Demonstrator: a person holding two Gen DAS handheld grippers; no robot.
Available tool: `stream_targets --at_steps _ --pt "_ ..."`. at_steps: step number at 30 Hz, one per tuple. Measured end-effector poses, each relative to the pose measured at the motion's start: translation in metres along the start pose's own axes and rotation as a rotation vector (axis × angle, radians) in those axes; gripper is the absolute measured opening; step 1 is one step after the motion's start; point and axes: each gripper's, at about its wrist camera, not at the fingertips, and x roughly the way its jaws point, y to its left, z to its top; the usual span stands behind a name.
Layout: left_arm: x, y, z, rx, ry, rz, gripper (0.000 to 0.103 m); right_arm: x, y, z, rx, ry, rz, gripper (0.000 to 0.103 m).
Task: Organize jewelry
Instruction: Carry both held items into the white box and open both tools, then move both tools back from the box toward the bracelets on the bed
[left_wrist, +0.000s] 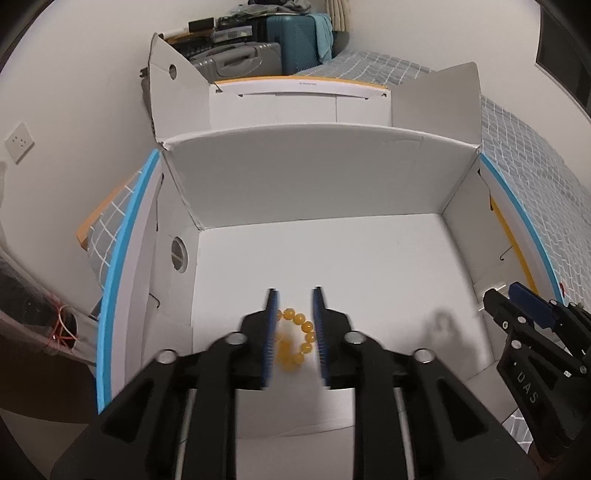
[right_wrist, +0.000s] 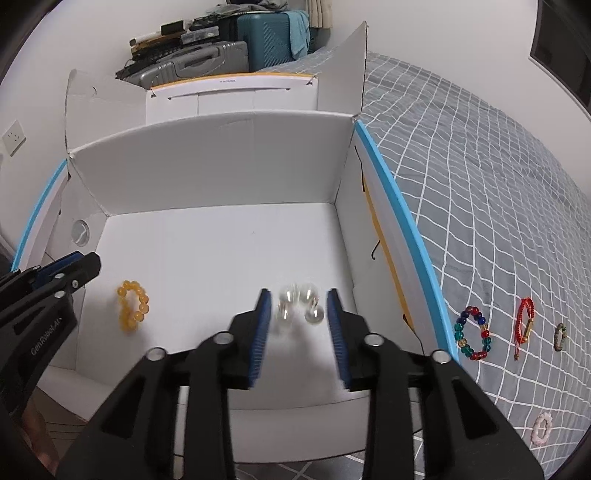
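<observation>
An open white cardboard box (left_wrist: 306, 184) sits on the bed. A yellow bead bracelet (left_wrist: 295, 339) lies on the box floor, right below and between the fingers of my open left gripper (left_wrist: 295, 295); it also shows in the right wrist view (right_wrist: 133, 306). My right gripper (right_wrist: 297, 295) is open over the box, and a clear glass-bead bracelet (right_wrist: 299, 306) appears blurred between its fingers, apart from both pads. The right gripper shows at the edge of the left wrist view (left_wrist: 517, 299), and the left gripper shows in the right wrist view (right_wrist: 85, 266).
On the grey checked bedcover (right_wrist: 480, 184) right of the box lie a multicoloured bead bracelet (right_wrist: 472, 332), a red cord bracelet (right_wrist: 524, 321), a small dark green bracelet (right_wrist: 560, 336) and a pale pink bracelet (right_wrist: 541, 426). Suitcases (right_wrist: 221, 55) stand behind the box.
</observation>
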Motion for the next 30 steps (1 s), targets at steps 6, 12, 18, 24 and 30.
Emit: stream_targets --at_steps 6,12,18,24,30 --pt "-0.028 0.000 0.003 -0.014 -0.091 0.015 0.064 -0.030 -0.011 0.004 0.024 -0.074 0.003 0.066" --pt "-0.062 -0.016 0.004 0.005 -0.177 0.003 0.086 -0.069 -0.036 0.003 0.050 -0.151 -0.026 0.086" --pt "-0.087 -0.057 0.001 0.057 -0.235 -0.059 0.097 -0.109 -0.078 -0.016 0.089 -0.212 -0.083 0.094" --pt "-0.106 -0.119 -0.013 0.130 -0.283 -0.136 0.097 -0.141 -0.135 -0.049 0.154 -0.238 -0.159 0.095" --pt "-0.117 -0.192 -0.036 0.224 -0.299 -0.238 0.097 -0.162 -0.201 -0.093 0.245 -0.241 -0.247 0.095"
